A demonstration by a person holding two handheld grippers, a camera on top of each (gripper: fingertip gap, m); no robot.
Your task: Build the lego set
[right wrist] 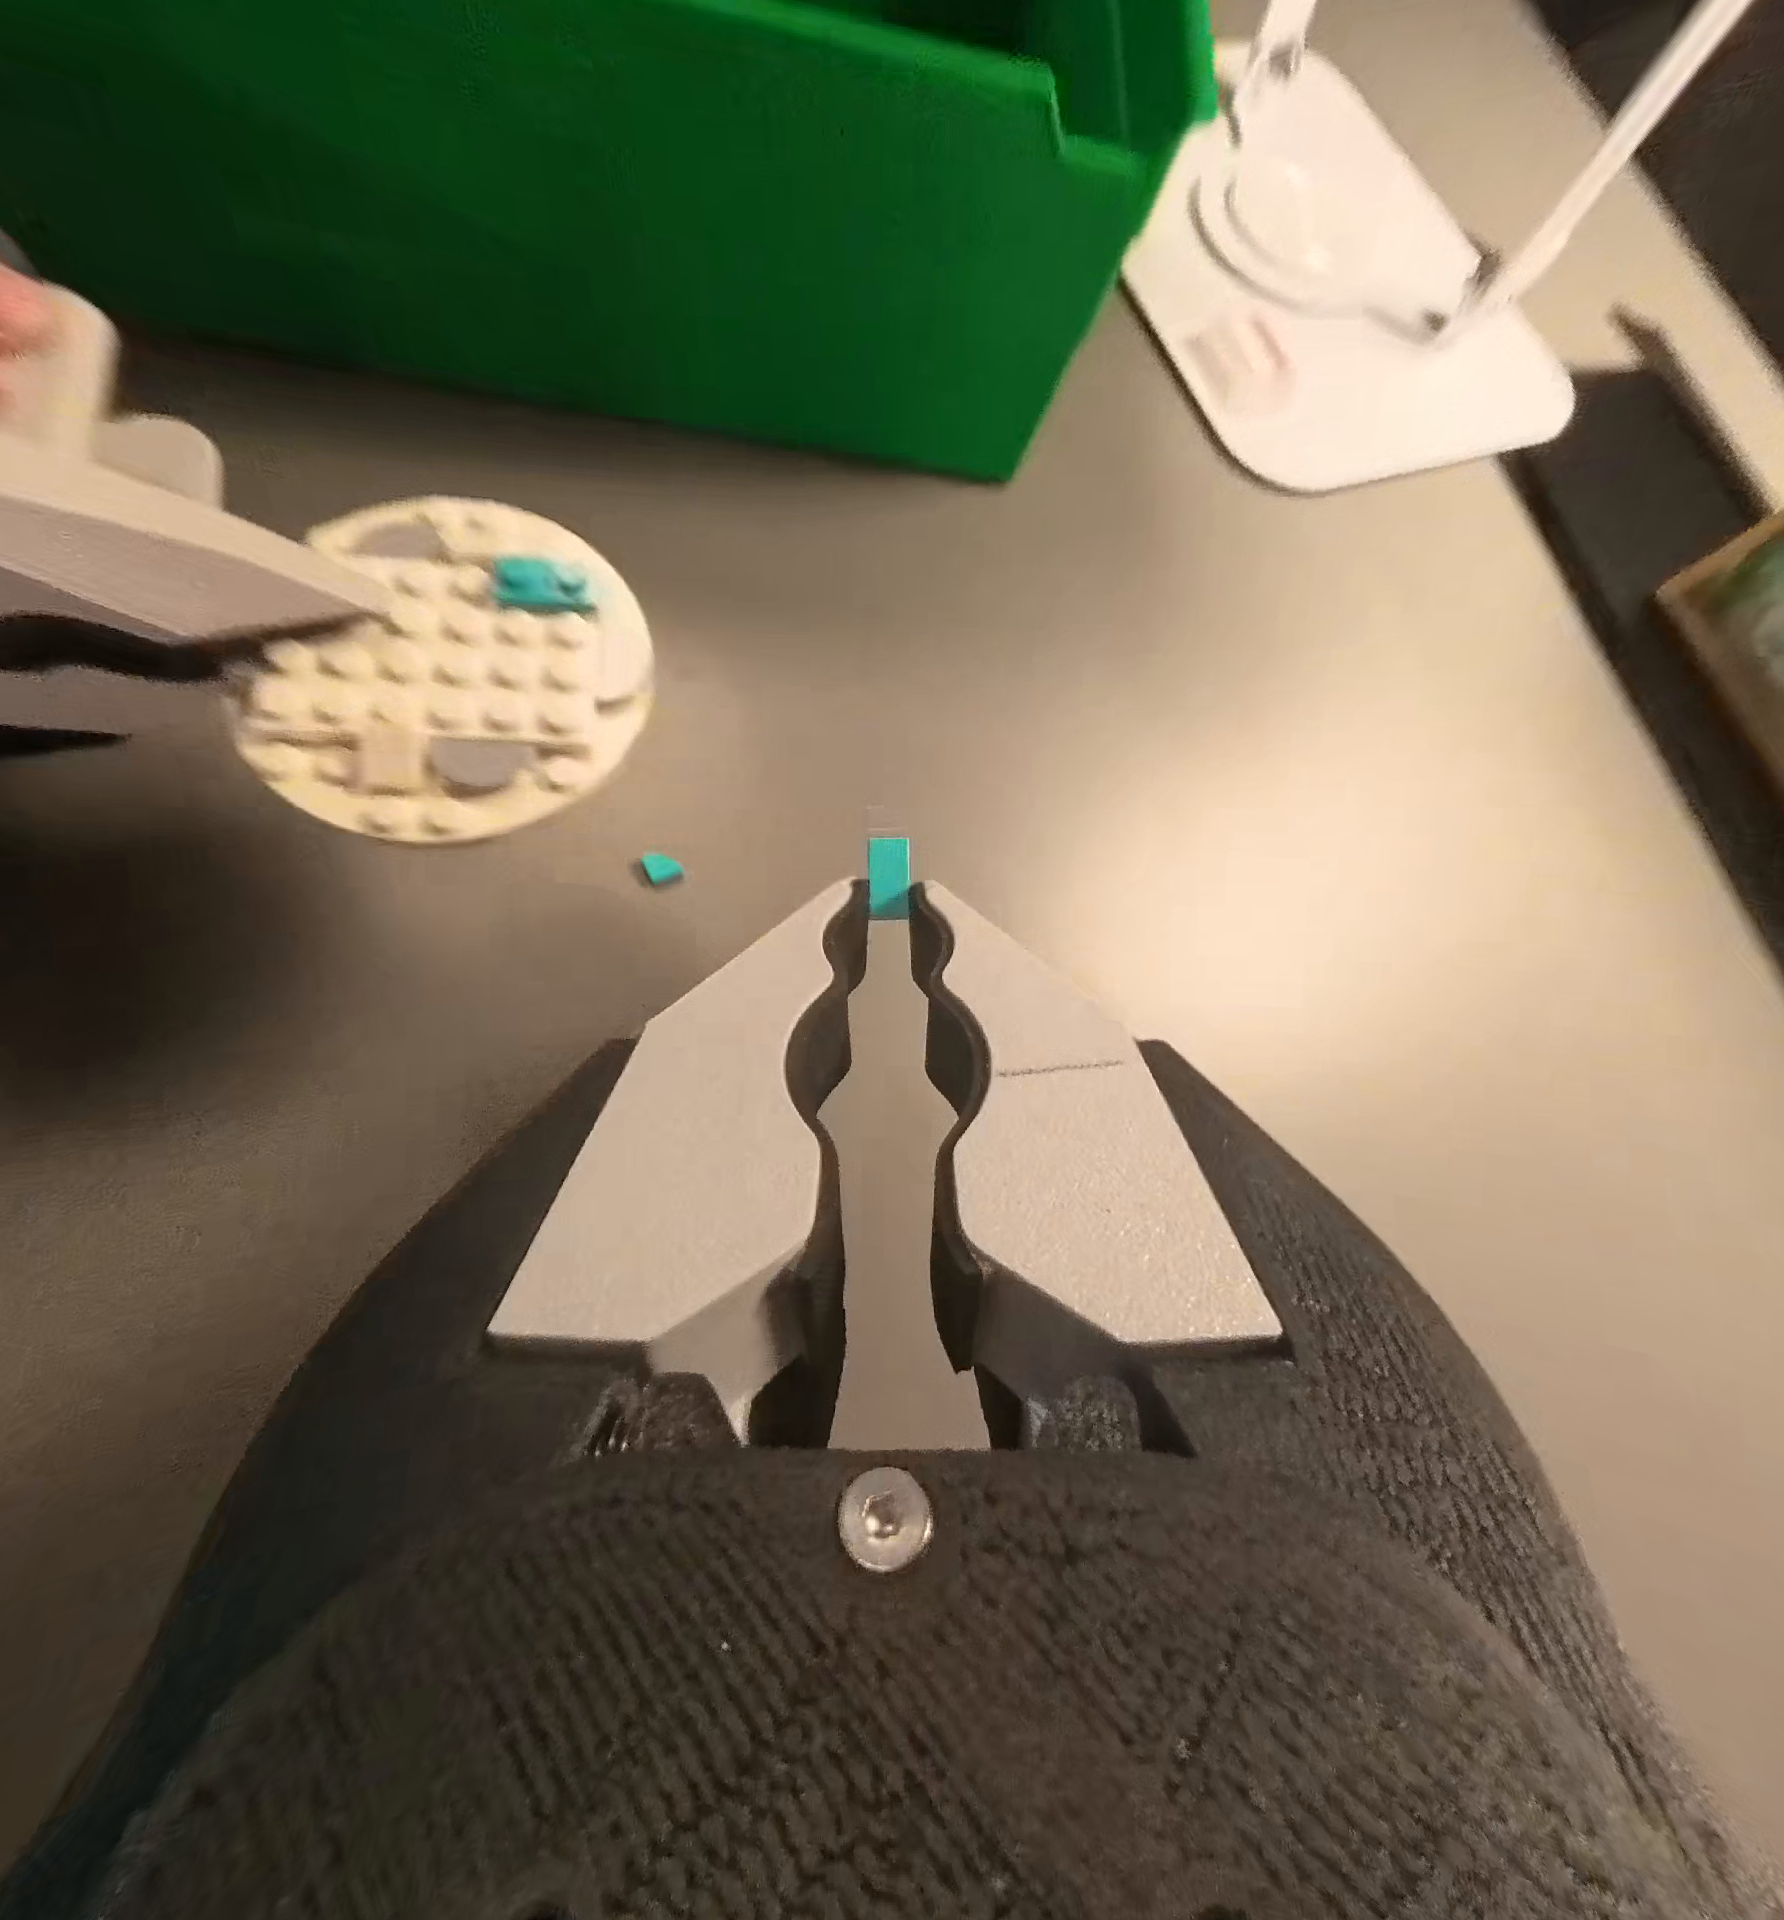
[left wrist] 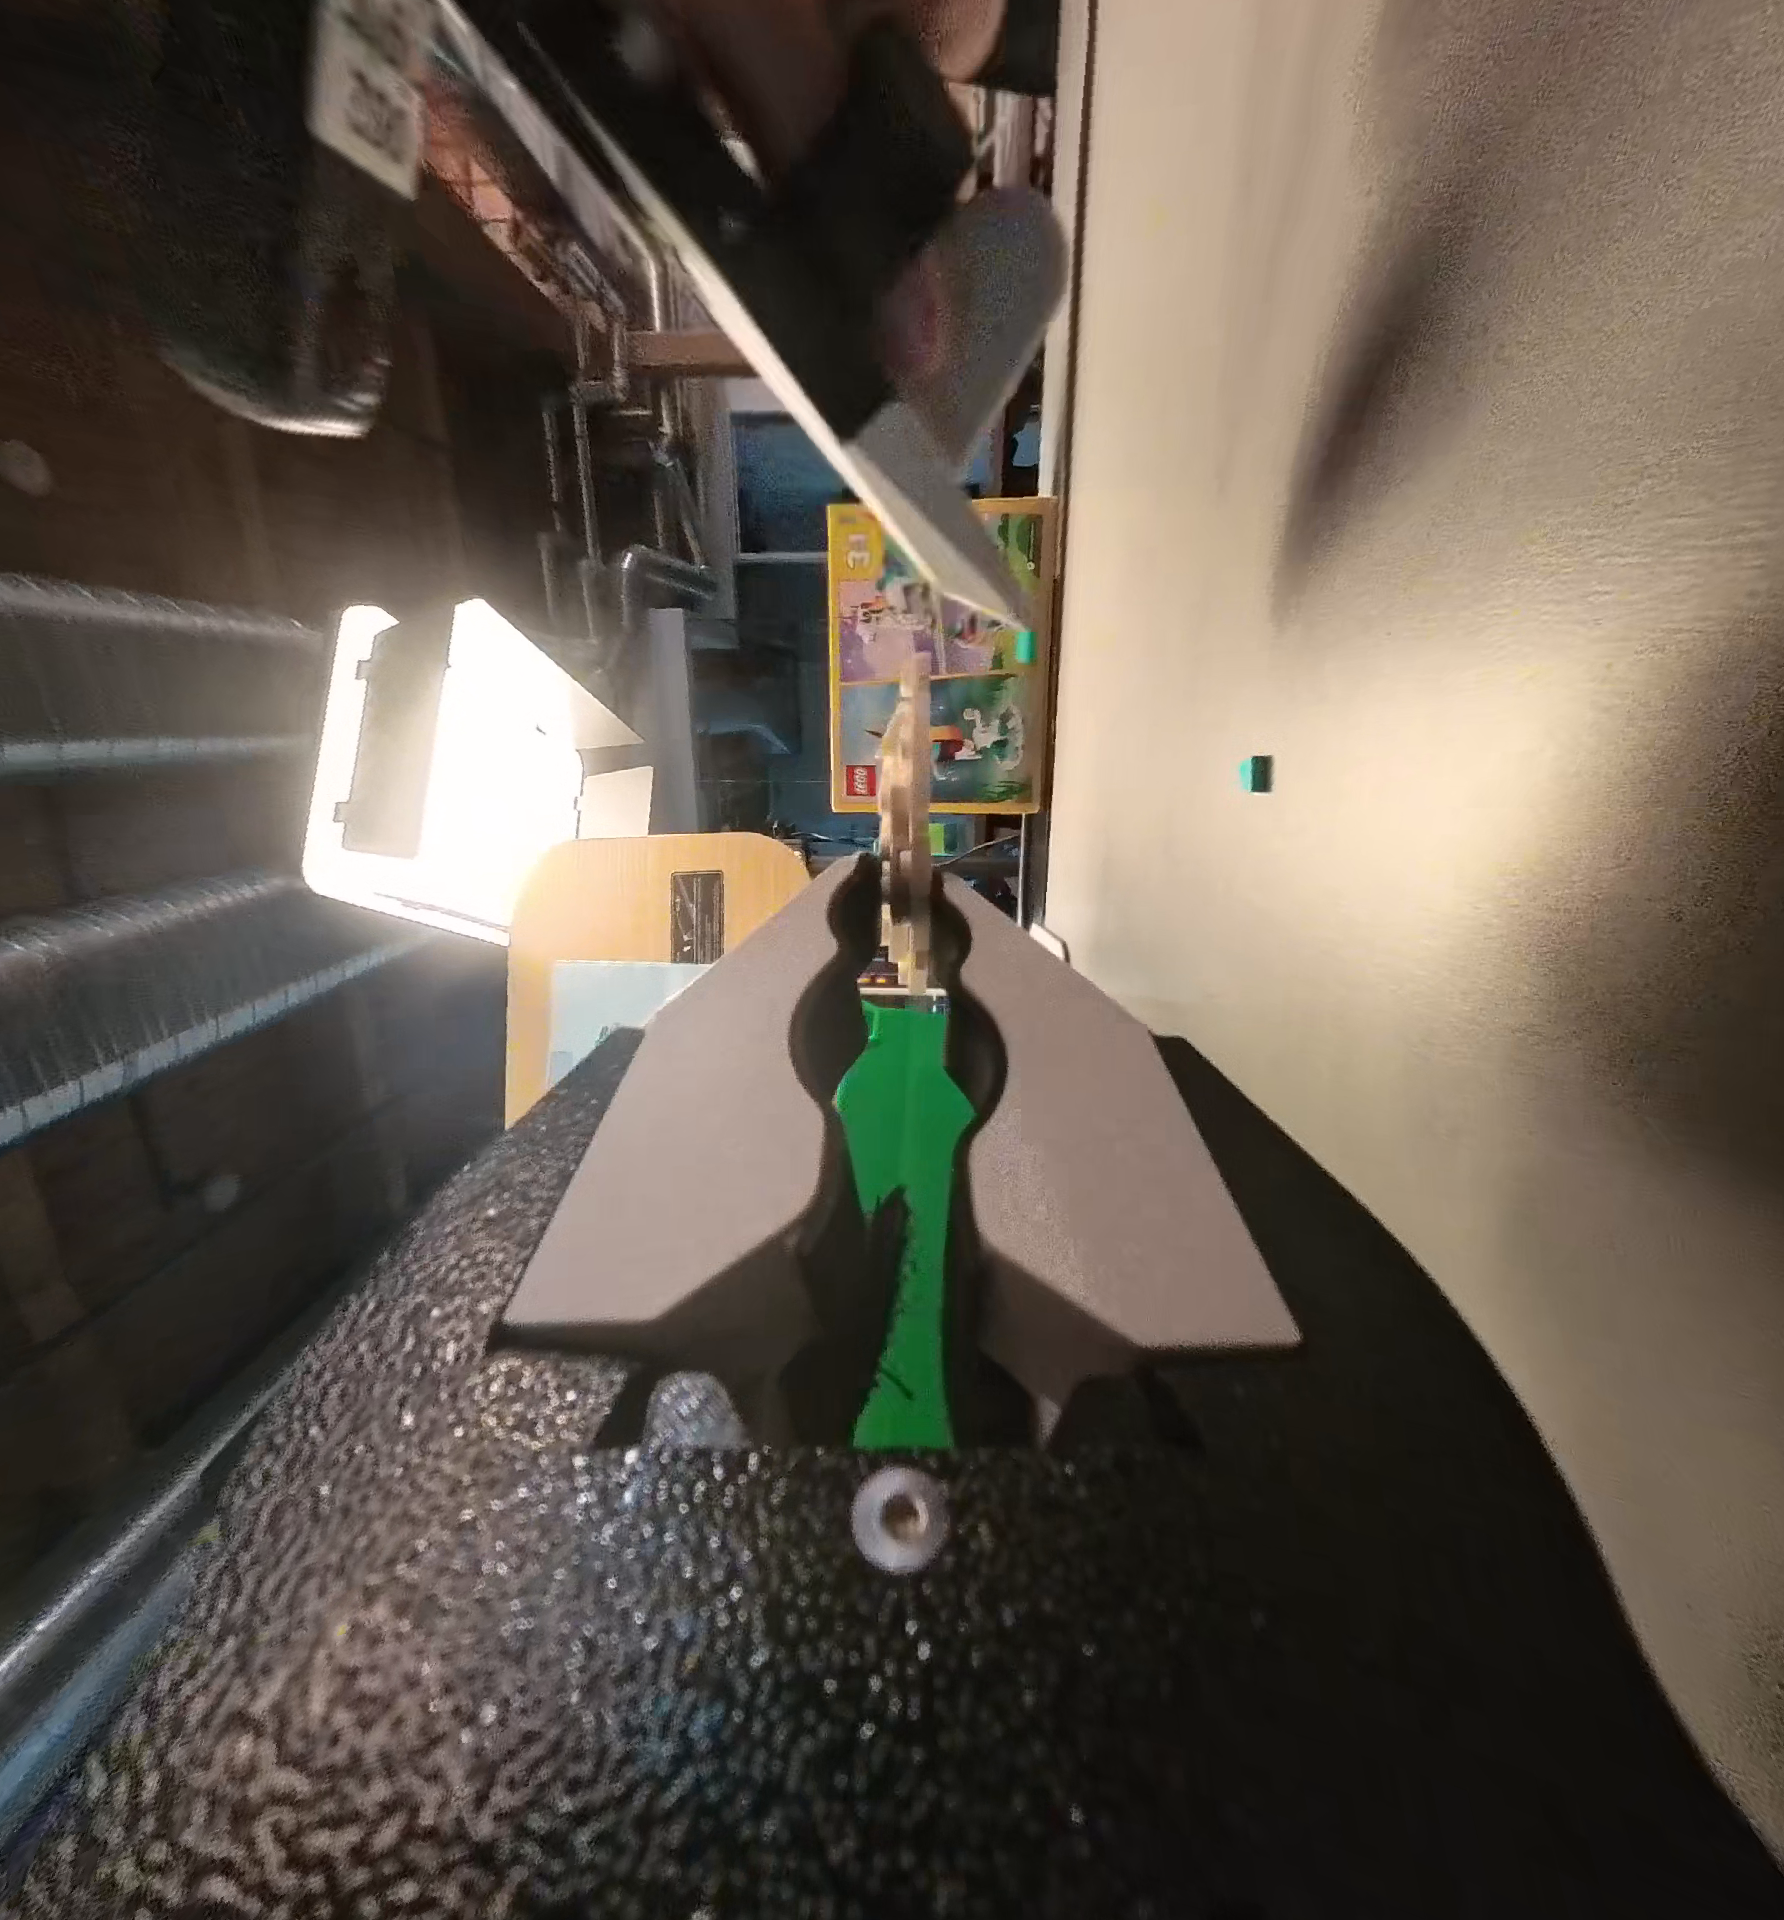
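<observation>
Left wrist view: the left tongs (left wrist: 909,883) clench the round tan plate (left wrist: 903,790) edge-on by its rim, the view rolled sideways. It is stiff and light; a rim pinch probably holds.

Right wrist view: the right tongs (right wrist: 886,891) pinch a small teal brick (right wrist: 888,873) at the tips. It is tiny and slick. The plate sits at ten o'clock on the counter (right wrist: 1179,831), and a loose teal piece (right wrist: 662,869) lies nearby.
</observation>
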